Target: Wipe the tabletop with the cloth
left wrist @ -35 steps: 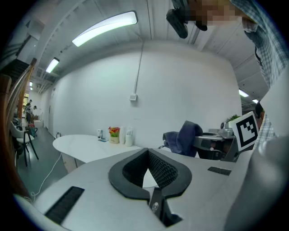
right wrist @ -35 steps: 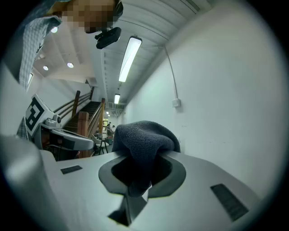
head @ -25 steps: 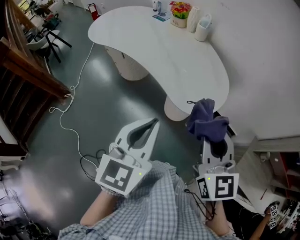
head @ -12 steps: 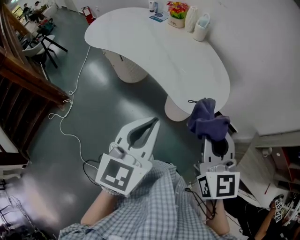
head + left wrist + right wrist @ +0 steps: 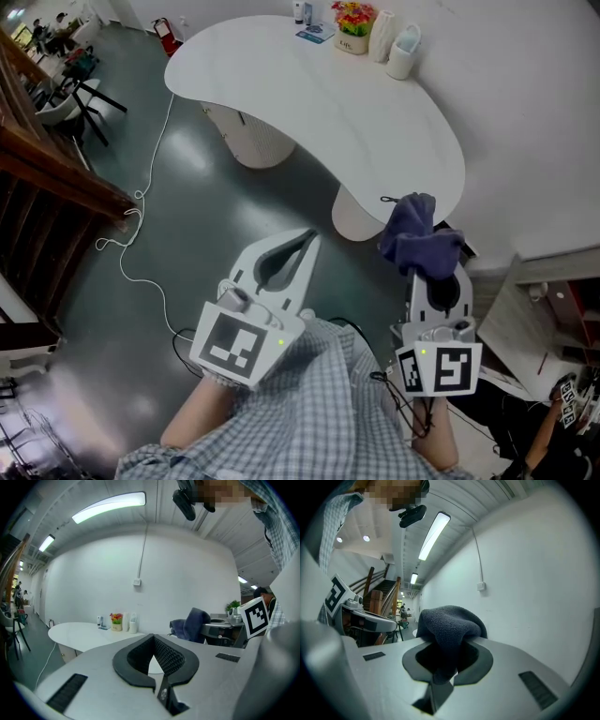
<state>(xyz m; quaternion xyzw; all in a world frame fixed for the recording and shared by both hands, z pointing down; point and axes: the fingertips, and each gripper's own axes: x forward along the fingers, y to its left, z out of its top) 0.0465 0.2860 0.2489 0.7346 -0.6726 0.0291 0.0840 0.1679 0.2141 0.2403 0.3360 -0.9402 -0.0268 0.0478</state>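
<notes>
The white curved tabletop [image 5: 356, 112] lies ahead of both grippers, seen from above in the head view. My right gripper [image 5: 433, 264] is shut on a dark blue cloth [image 5: 417, 234], which bunches up over its jaws just short of the table's near end. In the right gripper view the cloth [image 5: 449, 625] drapes over the closed jaws and hides the fingertips. My left gripper [image 5: 307, 242] hovers over the dark floor, shut, with nothing in it. From the left gripper view the tabletop [image 5: 89, 637] shows beyond the jaws, and the cloth [image 5: 193, 623] is off to the right.
A flower pot [image 5: 359, 21], white containers [image 5: 398, 47] and small bottles stand at the table's far end by the white wall. Two rounded pedestals [image 5: 253, 141] carry the table. A white cable [image 5: 141, 206] trails over the floor; chairs and a wooden stair [image 5: 47, 159] are at left.
The head view has drifted slightly, so the table sits a little more to the left. Both grippers keep the same pose, the cloth still in the right one.
</notes>
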